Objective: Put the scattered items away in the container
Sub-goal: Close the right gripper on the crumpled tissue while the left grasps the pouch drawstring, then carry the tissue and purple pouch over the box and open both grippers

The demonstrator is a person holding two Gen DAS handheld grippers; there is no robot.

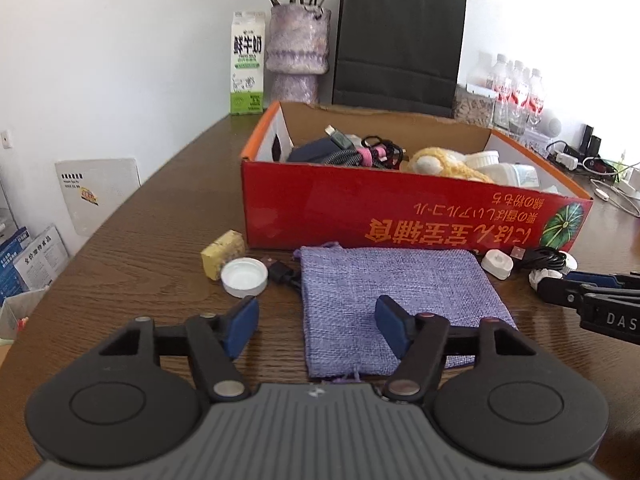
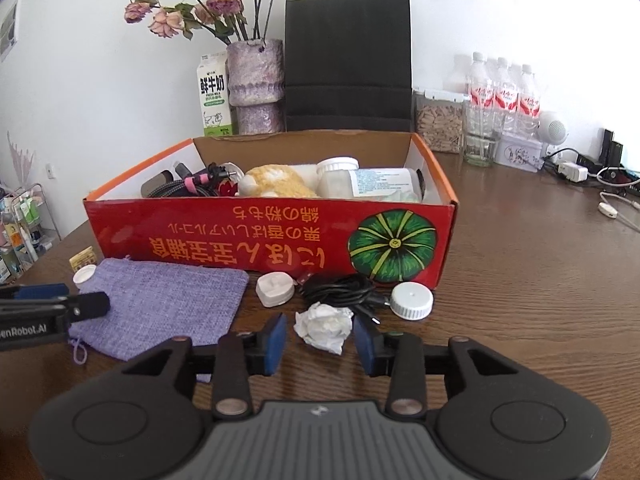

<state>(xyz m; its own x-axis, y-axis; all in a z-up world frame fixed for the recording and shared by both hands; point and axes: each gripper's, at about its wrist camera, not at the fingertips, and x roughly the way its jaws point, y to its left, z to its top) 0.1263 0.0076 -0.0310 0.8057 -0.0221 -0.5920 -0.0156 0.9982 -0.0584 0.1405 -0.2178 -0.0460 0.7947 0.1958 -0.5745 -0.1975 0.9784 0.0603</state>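
2 white caps, 1 pouch

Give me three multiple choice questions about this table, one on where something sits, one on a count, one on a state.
1. Where is the crumpled tissue?
A. inside the red box
B. on the table in front of the right gripper
C. on the purple pouch

2. How many loose white caps lie outside the red box?
A. two
B. none
C. five

3. What is the left gripper doing?
A. clamping the pouch
B. holding a cap
C. open, holding nothing

Answers:
1 B, it lies just beyond the right gripper.
2 A, one left cap, one right cap.
3 C, its fingers stand apart over the purple pouch.
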